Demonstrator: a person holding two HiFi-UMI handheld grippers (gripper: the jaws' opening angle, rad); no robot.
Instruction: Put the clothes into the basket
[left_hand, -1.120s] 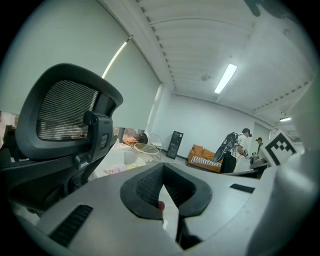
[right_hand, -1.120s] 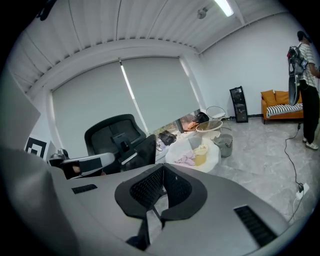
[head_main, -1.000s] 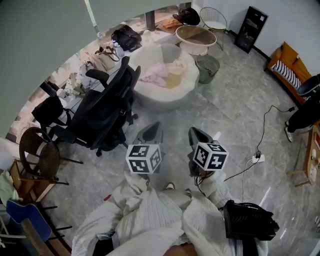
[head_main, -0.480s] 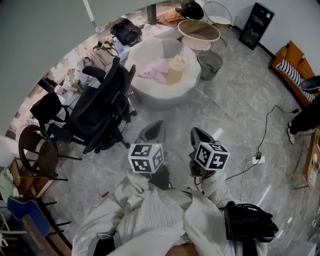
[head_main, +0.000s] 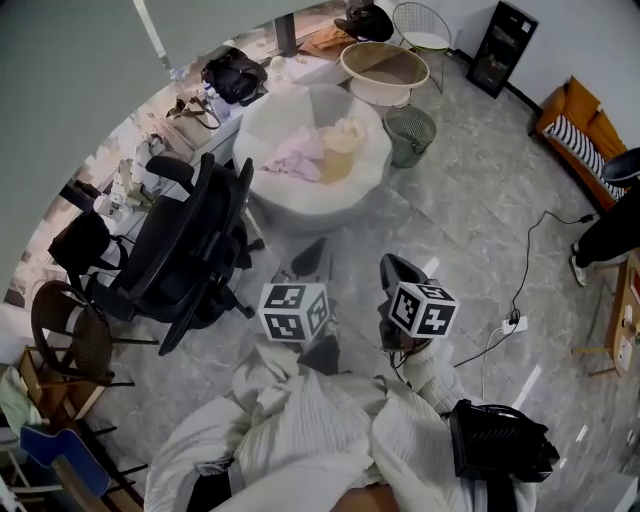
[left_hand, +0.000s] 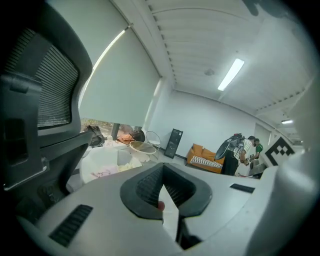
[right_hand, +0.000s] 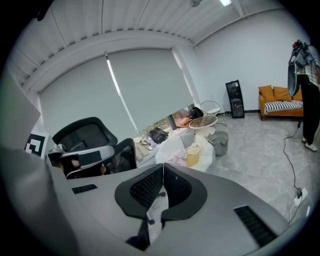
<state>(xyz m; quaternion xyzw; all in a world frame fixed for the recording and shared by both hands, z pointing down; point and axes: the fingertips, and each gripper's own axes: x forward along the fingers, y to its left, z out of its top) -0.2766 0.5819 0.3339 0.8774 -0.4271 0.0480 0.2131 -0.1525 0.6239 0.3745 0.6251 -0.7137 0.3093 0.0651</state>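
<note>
Left tool (left_hand: 162, 186) and right tool (right_hand: 163, 176) each pinch white cloth (left_hand: 171, 217); hold firm, skirt the chair (head_main: 190, 250), release only over the basket (head_main: 312, 205).

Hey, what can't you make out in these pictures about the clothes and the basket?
- The white garment: its kind and full shape. It is bunched up and cut off by the head view's bottom edge.
- Its clamped part: each gripper view shows only a sliver between shut jaws.
- The white basket floor, head view: hidden under the pink cloth and yellow cloth.
- The basket's left side, left gripper view: behind the office chair.
</note>
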